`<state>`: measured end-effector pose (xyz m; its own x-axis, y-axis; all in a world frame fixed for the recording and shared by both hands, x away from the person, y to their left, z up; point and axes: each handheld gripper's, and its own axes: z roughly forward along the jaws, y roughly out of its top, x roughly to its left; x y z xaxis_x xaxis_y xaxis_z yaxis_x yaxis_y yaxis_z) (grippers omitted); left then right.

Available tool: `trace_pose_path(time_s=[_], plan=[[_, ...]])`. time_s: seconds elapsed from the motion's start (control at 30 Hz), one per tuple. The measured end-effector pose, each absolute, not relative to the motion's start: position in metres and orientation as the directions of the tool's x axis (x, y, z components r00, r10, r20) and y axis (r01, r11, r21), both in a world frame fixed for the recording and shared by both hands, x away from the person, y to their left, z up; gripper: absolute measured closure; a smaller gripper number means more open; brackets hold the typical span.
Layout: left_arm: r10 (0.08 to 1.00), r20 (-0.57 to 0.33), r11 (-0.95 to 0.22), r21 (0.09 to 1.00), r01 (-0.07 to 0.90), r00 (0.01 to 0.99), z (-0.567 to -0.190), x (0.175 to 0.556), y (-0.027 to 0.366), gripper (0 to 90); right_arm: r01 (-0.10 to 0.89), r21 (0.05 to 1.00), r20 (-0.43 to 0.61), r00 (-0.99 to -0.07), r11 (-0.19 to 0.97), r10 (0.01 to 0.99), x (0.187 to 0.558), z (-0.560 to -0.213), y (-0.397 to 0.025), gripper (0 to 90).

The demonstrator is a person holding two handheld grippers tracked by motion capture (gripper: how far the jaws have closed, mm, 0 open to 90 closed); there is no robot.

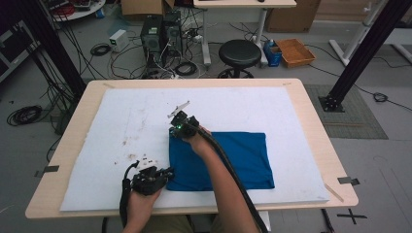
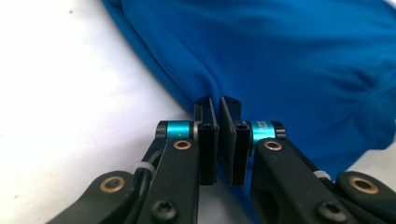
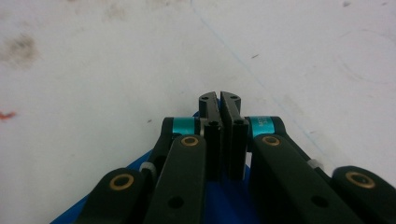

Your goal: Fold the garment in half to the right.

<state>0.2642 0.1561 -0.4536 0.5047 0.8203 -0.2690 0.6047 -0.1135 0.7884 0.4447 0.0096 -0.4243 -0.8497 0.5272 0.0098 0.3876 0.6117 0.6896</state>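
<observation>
The blue cloth [image 1: 228,162] is pinched by the left gripper [image 1: 167,175] at 7 o'clock and the right gripper [image 1: 176,127] at 11; a white pad [image 1: 121,126] covers the bench [image 1: 311,121].

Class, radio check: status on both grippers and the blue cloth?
Left gripper shut on blue cloth edge. Right gripper shut on its far corner. Nothing in the way.

Grey floor [image 1: 384,160] strewn with cables, black round stool [image 1: 239,52], computer towers [image 1: 160,33], cardboard boxes [image 1: 294,51].
</observation>
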Motion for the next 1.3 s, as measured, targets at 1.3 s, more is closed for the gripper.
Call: trace_pose_path(time_s=[1.3], plan=[[0.479, -0.474, -0.192, 0.765, 0.614, 0.739, -0.414, 0.322, -0.029, 85.2, 0.5, 0.821, 0.111, -0.612, 0.274, 0.783, 0.408, -0.41, -0.243, 88.5]])
